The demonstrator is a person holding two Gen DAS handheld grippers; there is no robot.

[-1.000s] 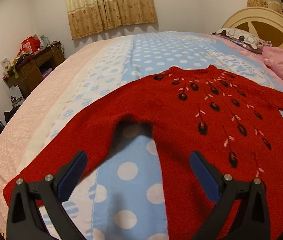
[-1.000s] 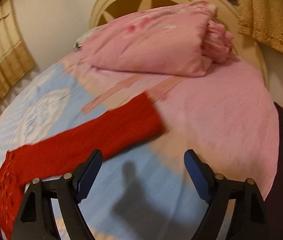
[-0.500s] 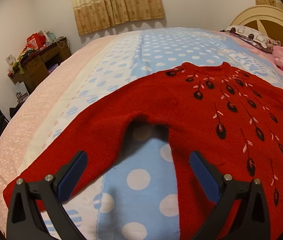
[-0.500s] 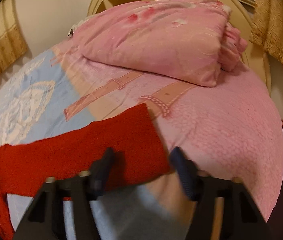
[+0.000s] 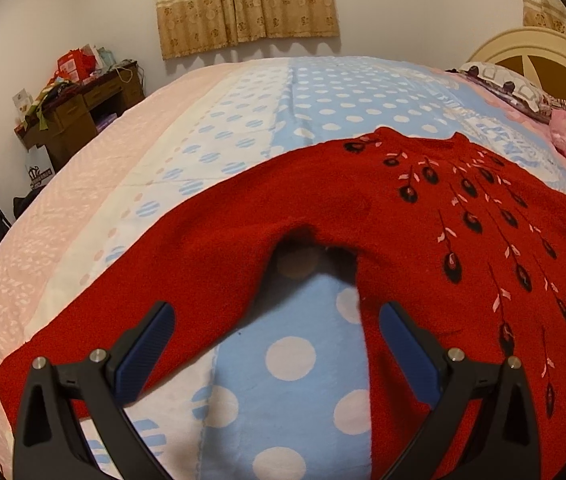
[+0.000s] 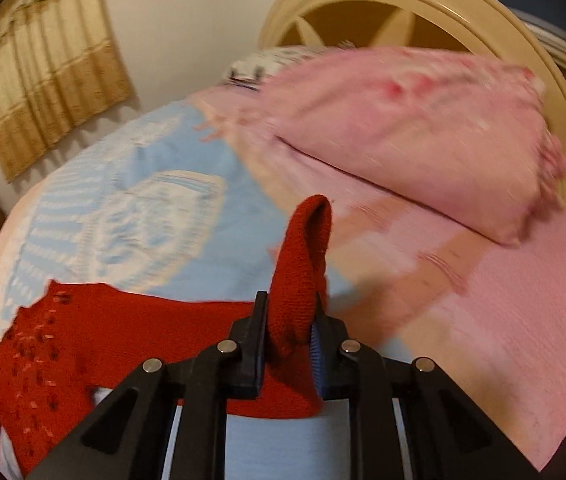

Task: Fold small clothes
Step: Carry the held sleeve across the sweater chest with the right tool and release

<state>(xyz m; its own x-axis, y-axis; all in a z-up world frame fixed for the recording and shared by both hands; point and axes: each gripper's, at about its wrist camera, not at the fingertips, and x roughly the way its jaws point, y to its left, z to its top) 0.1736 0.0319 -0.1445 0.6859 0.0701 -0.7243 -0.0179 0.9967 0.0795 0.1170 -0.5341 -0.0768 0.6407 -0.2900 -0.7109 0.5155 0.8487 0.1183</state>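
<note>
A red knit sweater with dark and pink leaf embroidery lies spread flat on the bed, front up. My left gripper is open and empty, hovering over the gap between one sleeve and the body side edge. My right gripper is shut on the cuff end of the other sleeve, which stands up lifted between the jaws; the rest of the sweater lies flat to the left.
The bed has a blue polka-dot and pink cover. A folded pink quilt lies by the cream headboard. A patterned pillow sits at the far right. A cluttered wooden desk stands left of the bed.
My right gripper moved onto the sleeve end, closed on it and lifted it off the bed. My left gripper stayed open and drifted a little toward the sleeve side.
</note>
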